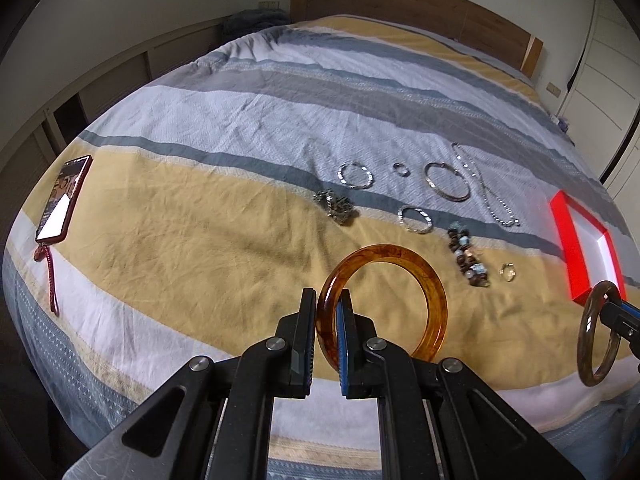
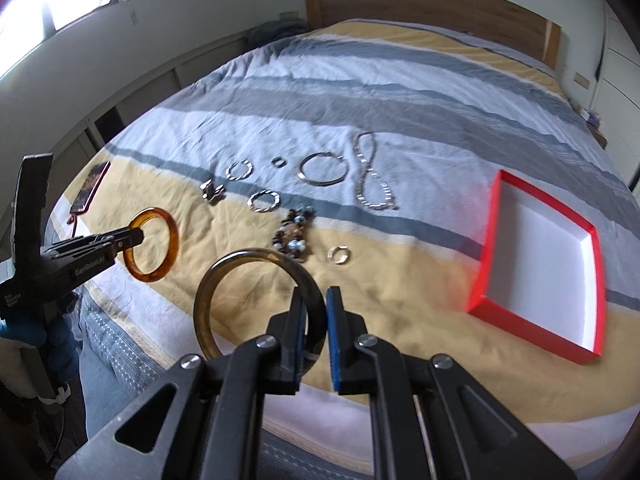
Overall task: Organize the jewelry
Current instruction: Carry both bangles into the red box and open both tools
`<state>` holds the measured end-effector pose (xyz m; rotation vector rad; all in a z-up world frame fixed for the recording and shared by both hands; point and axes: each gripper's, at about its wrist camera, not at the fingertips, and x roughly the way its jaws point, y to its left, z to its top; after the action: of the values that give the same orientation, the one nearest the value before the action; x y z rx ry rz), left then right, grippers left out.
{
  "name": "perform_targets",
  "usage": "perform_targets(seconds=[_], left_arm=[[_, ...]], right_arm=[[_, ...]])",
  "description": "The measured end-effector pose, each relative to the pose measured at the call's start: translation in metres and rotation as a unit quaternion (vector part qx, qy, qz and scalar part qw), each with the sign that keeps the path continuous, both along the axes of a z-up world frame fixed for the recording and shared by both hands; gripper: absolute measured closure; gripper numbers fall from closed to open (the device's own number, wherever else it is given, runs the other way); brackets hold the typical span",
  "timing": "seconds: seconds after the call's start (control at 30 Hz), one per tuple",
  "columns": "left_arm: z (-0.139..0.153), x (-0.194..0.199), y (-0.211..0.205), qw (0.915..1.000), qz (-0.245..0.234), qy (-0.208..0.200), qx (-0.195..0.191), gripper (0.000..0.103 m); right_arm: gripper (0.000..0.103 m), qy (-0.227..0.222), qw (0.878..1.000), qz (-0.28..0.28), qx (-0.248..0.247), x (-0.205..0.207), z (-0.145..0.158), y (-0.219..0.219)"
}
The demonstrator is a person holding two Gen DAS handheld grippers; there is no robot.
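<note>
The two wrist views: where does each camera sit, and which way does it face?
Left wrist: sits behind the left hand-held gripper, facing the bed's headboard; own fingers pinch the amber bangle.
Right wrist: sits behind the right hand-held gripper, facing likewise; own fingers pinch the dark bangle.
Shared: red box, beaded bracelet, each other's gripper.

Home bedroom, striped bedspread [image 1: 240, 128] on bed, wooden headboard [image 1: 400, 4], apparently wardrobe doors [image 1: 608, 60] beside
</note>
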<state>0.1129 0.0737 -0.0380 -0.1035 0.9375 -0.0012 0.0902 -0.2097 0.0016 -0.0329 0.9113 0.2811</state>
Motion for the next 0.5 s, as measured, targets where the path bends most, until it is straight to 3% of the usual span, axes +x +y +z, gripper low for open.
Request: perform_targets(seconds=[0.27,0.5], left_arm=[[0.025,-0.003,-0.041,0.9992,-0.034,-0.017,0.008,0.094],[0.041,0.018,-0.123,0.9939,-0.107,-0.024,0.013,0.094]], right_arm=[[0.094,-0.023,0.998,-0.064,0.014,-0.014,0.016,-0.072],[0.094,-0.035,0.989,-0.141,0.006,-0.014,0.03,-0.164]])
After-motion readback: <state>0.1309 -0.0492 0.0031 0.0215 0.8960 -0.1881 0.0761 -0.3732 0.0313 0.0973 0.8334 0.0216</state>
